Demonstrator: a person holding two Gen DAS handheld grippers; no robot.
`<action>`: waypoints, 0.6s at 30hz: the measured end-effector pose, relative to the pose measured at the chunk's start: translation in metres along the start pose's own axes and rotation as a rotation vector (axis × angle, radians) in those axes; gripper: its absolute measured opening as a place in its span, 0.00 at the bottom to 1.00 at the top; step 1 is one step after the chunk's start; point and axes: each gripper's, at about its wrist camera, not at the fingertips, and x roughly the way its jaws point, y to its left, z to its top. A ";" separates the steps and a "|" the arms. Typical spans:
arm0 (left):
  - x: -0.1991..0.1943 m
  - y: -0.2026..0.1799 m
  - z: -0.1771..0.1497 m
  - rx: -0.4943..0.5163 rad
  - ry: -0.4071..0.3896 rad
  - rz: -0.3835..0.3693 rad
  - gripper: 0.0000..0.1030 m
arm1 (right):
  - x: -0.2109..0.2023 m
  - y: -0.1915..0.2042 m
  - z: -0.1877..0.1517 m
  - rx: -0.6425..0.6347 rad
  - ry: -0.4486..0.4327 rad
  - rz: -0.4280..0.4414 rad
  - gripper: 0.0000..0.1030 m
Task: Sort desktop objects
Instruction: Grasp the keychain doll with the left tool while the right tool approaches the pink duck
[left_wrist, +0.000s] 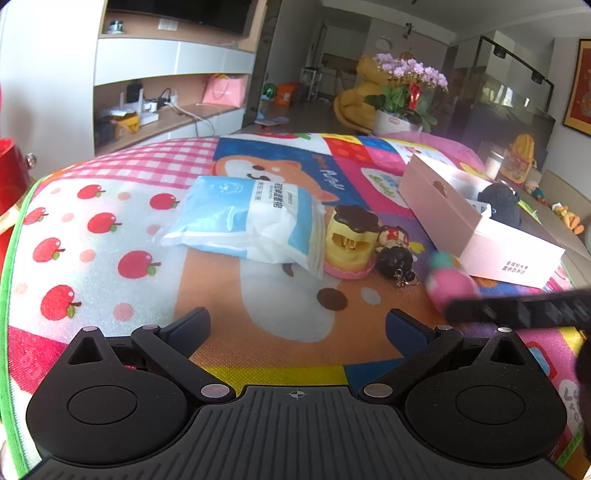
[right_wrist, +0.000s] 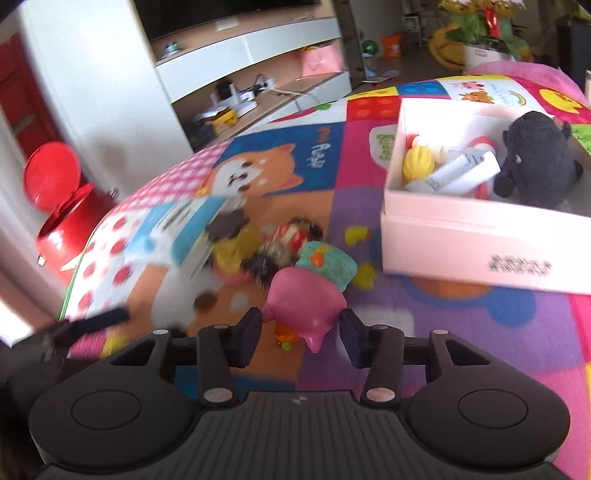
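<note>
Covering the whole desktop is a bright cartoon-print play mat (left_wrist: 110, 229) with apples and a dog. My pale pink open cardboard box (right_wrist: 480, 236) sits at its far right, a black plush toy (right_wrist: 535, 158) leaning in one corner with a yellow ball and white tubes beside it. Blue-and-white plastic tissue pack (left_wrist: 240, 225) lies mid-mat, touching a yellow toy with a brown scalloped top (left_wrist: 351, 240); a small black doll keychain (left_wrist: 395, 258) is just beside that. My left gripper (left_wrist: 297, 328) hovers wide open, holding nothing. My right gripper (right_wrist: 301, 338) has its jaws narrowed around a pink-and-teal plastic figure (right_wrist: 306, 295) lying on the mat near the box; contact unclear.
</note>
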 end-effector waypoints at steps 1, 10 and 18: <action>0.000 0.000 0.000 0.002 0.000 0.001 1.00 | -0.008 -0.002 -0.006 -0.012 0.002 -0.002 0.45; 0.001 -0.014 0.001 0.077 0.016 0.021 1.00 | -0.060 -0.040 -0.046 -0.049 -0.120 -0.291 0.70; 0.005 -0.061 0.018 0.196 0.019 -0.250 1.00 | -0.062 -0.071 -0.065 0.107 -0.218 -0.355 0.88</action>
